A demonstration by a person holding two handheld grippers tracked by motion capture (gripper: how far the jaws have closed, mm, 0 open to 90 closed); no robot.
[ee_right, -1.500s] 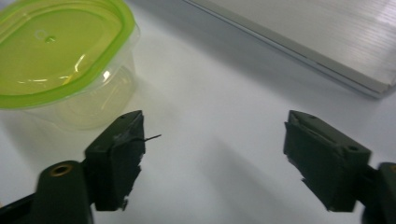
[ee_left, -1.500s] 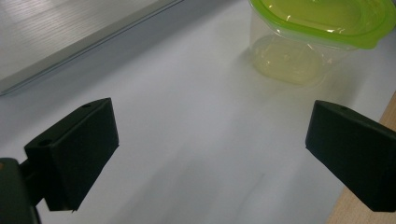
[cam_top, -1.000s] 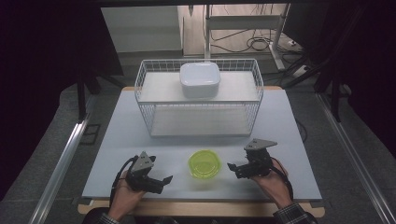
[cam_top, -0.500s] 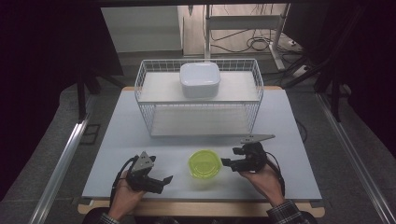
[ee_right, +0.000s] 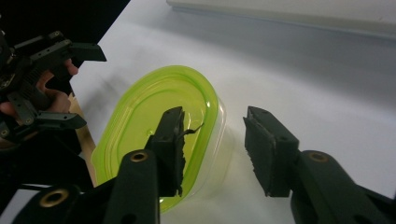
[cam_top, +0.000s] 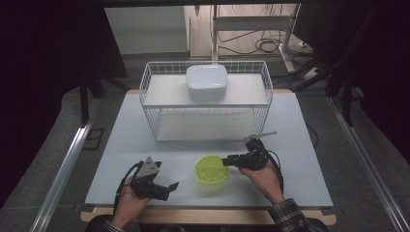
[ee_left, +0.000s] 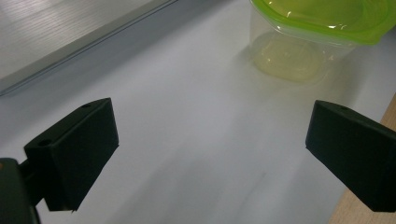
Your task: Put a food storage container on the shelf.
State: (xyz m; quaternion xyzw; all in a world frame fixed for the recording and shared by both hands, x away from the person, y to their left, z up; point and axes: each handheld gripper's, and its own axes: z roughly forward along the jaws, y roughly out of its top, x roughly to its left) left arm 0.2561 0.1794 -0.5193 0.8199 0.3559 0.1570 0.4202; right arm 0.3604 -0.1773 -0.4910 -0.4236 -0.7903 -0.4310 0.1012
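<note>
Jaws of the right gripper (ee_right: 212,140) are closing astride the rim of the lime-green translucent plastic bowl (cam_top: 212,170), not yet pinching, at the table's (cam_top: 300,145) six o'clock; left gripper (cam_top: 167,186) is gaping, bowl cut off in its view.

**Both grippers low, right one closing**

Landmark: green container (cam_top: 212,169).

Left gripper (cam_top: 167,186): near-left of the container, well apart from it, tips aimed toward it. Jaws wide, nothing between them. Left hand (cam_top: 129,200) wraps the body from below.

Right gripper (cam_top: 228,161): at the container's right rim, pointing left. Jaws have just been closing; one sits over the inside, one outside, with the wall between them, pads not yet pressing. Right hand (cam_top: 261,176) behind it, sleeve at wrist.
</note>
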